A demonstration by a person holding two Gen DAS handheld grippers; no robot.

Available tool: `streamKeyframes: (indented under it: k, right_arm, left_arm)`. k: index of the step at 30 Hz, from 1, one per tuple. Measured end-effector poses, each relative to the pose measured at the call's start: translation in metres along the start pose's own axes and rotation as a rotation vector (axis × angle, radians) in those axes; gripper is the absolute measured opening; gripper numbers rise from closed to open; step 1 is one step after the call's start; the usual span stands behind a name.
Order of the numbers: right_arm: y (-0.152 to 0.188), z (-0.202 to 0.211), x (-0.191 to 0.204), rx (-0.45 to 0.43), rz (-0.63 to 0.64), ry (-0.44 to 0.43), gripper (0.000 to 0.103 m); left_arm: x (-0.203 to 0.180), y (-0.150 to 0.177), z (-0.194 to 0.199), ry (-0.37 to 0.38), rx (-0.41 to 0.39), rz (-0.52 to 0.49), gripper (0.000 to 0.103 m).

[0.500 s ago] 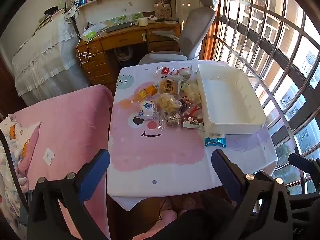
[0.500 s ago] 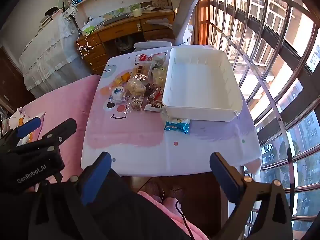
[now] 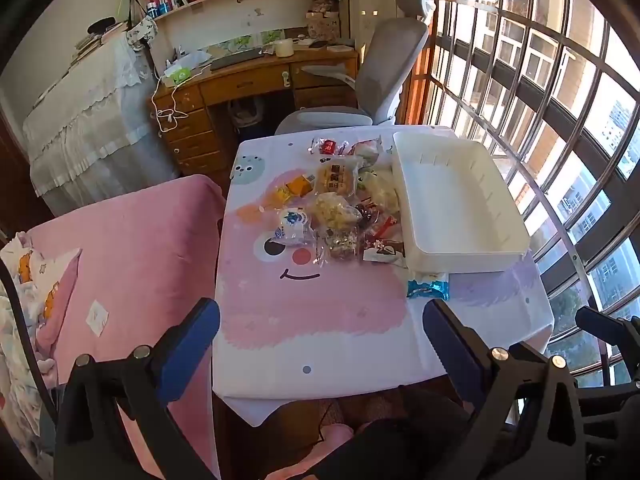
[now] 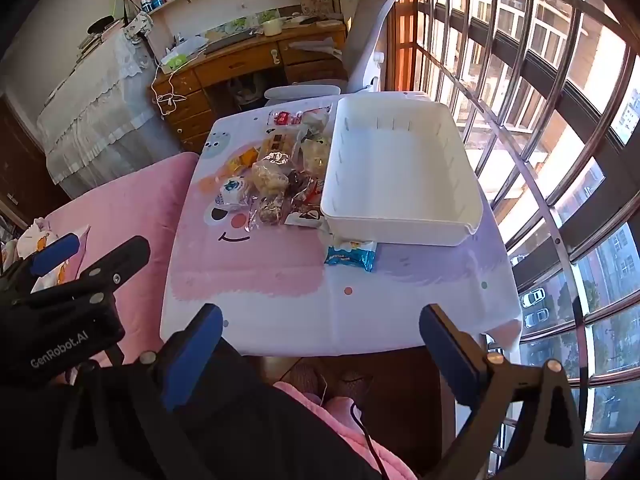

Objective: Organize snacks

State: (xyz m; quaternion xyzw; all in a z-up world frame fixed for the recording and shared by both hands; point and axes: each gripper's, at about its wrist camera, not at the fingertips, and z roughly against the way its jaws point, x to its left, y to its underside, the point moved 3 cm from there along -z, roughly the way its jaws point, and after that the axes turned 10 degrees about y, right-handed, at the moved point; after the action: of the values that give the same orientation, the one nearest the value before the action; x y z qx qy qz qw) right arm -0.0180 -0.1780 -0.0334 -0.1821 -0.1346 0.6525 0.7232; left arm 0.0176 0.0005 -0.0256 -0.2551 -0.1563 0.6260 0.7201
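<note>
**Both grippers wide open, short of the snack pile**

Here we are above the near edge of the table (image 3: pixel 304 344), and the white bin (image 3: pixel 460 208) is our landmark. It sits on the window side of the cartoon tablecloth, nothing visible inside it.

Left of the bin, pressed against its long wall, lies the snack pile (image 3: pixel 340 208): crinkly clear wrappers overlapping so much that I cannot count them or read their labels. A red packet (image 3: pixel 329 146) shows near the bin's far corner, and an orange packet (image 3: pixel 300 186) on the pile's left side. In front of the bin's near wall, a blue packet (image 4: pixel 351 255) has its top edge tucked under the bin.

The left gripper (image 3: pixel 320 324) hangs over the near table edge, fingers spread fully apart, gripping nothing. The right gripper (image 4: pixel 320 328) matches it: jaws fully apart, nothing between them, well short of the bin.

In the right wrist view a dark sleeve covers the lower left, hiding the base of that gripper's left finger. The left gripper's body is cut off at the picture's left border.
</note>
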Motion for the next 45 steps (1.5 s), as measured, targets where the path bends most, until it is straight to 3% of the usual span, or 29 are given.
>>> streamKeyframes:
  k: [23,31,34,45]
  right_arm:
    - [-0.003,-0.002,0.003,-0.001,-0.001,-0.004,0.1]
    - [-0.002,-0.004,-0.004,0.009,-0.009,-0.006,0.099]
    - [-0.004,-0.004,0.013,0.015,-0.007,-0.007,0.099]
    - [-0.002,-0.011,0.023,0.025,-0.067,-0.005,0.097]
  left_arm:
    - [-0.004,-0.013,0.001,0.001,-0.001,0.01,0.101]
    - [0.009,-0.011,0.002,-0.004,0.007,0.029,0.101]
    - [0.015,-0.011,0.002,-0.003,0.009,0.036,0.101]
    - [0.048,-0.008,-0.004,0.06,0.024,0.041,0.101]
